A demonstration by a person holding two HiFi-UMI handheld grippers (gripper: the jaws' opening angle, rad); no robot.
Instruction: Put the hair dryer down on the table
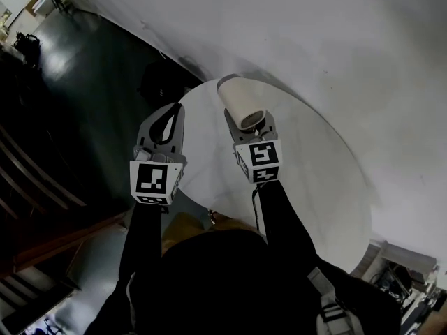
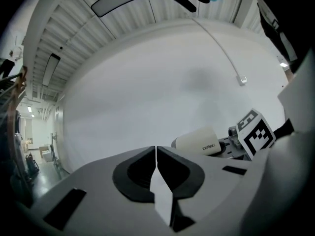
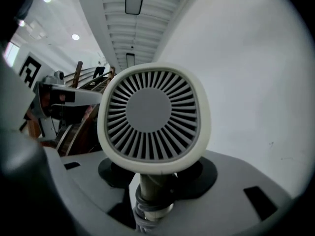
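Note:
A cream hair dryer is held above the round white table, its barrel pointing away from me. My right gripper is shut on its handle. In the right gripper view the dryer's rear grille fills the middle, and the handle stands between the jaws with a cord at its base. My left gripper hovers to the left of the dryer over the table's left edge, shut, nothing in it. The left gripper view has those closed jaws in front and the hair dryer to their right.
A dark floor lies left of the table, with wooden slats lower left. A dark object sits beyond the table's far-left edge. A white wall curves behind the table. Equipment stands at the lower right.

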